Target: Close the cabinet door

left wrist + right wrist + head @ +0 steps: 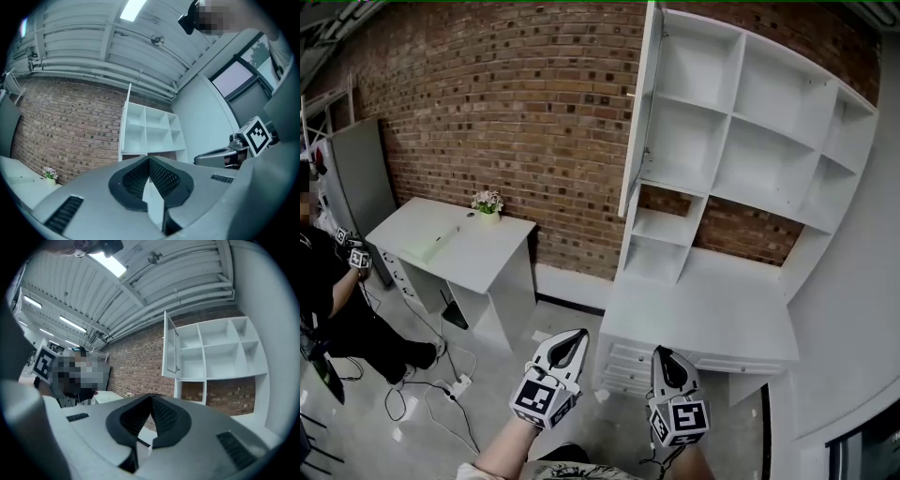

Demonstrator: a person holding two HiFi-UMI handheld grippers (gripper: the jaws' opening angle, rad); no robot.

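A white shelf cabinet (750,122) stands against the brick wall above a white desk (703,309). Its tall narrow door (637,112) at the upper left hangs open, edge-on to me. Both grippers are low in the head view, well short of the cabinet. My left gripper (577,335) is shut with nothing in it, and so is my right gripper (662,353). In the left gripper view the shut jaws (150,160) point toward the cabinet, with the door (125,122) seen as a thin edge. The right gripper view shows its shut jaws (151,397) below the open door (169,350).
A second white desk (450,244) with a small flower pot (487,202) stands at the left. A person (328,300) holding grippers is at the left edge. Cables and a power strip (455,386) lie on the floor. Drawers (623,361) sit under the cabinet's desk.
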